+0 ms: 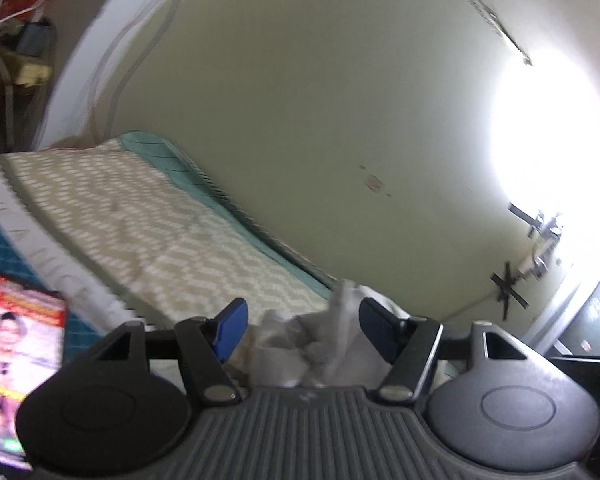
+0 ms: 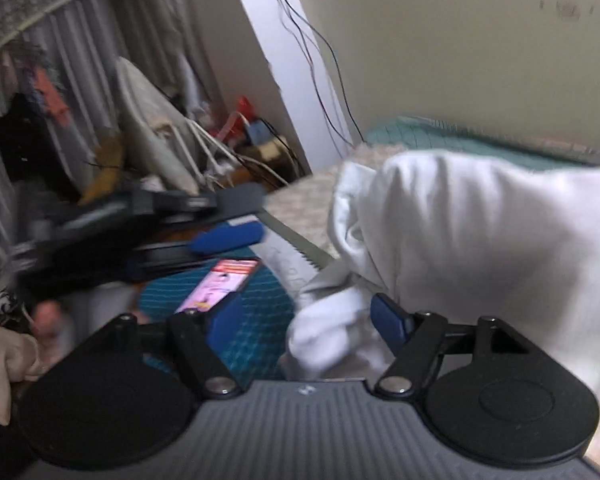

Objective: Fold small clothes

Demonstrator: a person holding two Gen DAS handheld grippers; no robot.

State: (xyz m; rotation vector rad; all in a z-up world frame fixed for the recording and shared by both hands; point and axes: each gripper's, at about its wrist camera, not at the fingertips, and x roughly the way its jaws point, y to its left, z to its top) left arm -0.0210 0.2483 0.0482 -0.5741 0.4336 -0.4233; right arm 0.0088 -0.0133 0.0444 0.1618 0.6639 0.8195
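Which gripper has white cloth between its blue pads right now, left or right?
Both do. The right gripper stands open around a white garment; the left gripper frames crumpled white cloth too, though blur hides whether its pads press it.

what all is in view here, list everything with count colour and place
white garment: one, white, bunched on the bed ahead of the right hand-held gripper
checked blanket: one, beige and white, spread on the bed
teal bedsheet: one, teal, along the wall side of the bed
phone: one, screen lit pink and red, lying on the blue quilted cover
wall: one, cream, behind the bed
left hand-held gripper: one, black with blue pads, jaws apart, white cloth between
right hand-held gripper: one, black with blue pads, jaws apart
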